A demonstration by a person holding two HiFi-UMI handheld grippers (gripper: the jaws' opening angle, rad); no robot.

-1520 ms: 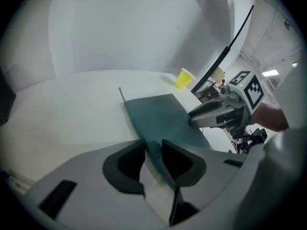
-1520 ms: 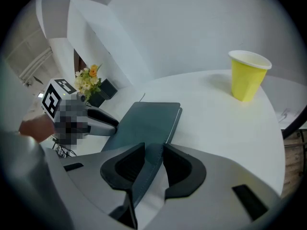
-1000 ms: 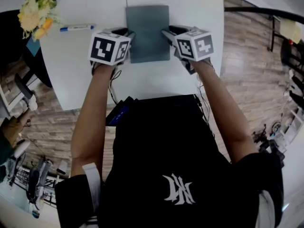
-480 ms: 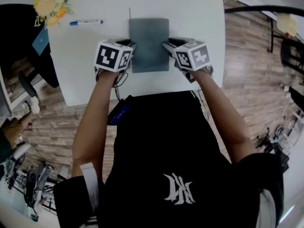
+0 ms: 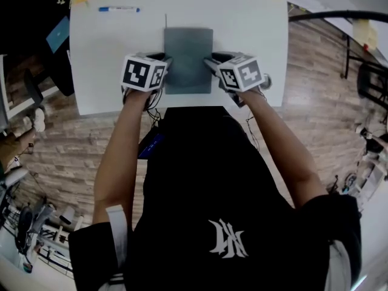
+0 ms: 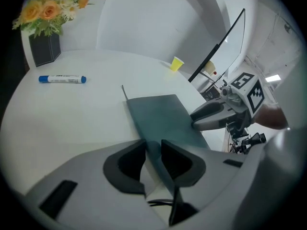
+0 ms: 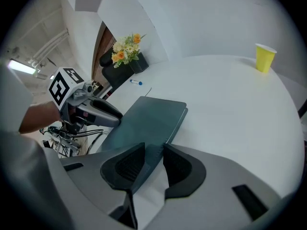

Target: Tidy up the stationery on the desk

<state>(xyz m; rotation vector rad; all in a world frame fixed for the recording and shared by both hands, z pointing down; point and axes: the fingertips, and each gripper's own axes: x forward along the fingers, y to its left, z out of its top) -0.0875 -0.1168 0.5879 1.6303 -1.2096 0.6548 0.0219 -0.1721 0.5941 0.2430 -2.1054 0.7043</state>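
Note:
A dark grey-green notebook [image 5: 188, 56] lies flat on the white table [image 5: 248, 23], close to its near edge. My left gripper [image 5: 167, 60] holds the notebook's near left edge, and its jaws have just been closing on that edge [image 6: 158, 114]. In the left gripper view the edge runs between the two pads of the left gripper [image 6: 152, 150]. My right gripper [image 5: 210, 61] is shut on the near right edge. There the notebook [image 7: 148, 116] passes between the jaws of the right gripper [image 7: 153, 155]. A thin strip sticks out from the notebook's far left corner.
A blue-capped marker [image 5: 118, 9] lies at the table's far left. A vase of flowers [image 6: 45, 13] stands behind it. A yellow cup [image 7: 265, 56] stands at the far right. The table's near edge [image 5: 182, 109] runs just below the grippers.
Both grippers have come back toward the person with the notebook between them. The notebook now lies nearer the table's near edge and farther from the marker.

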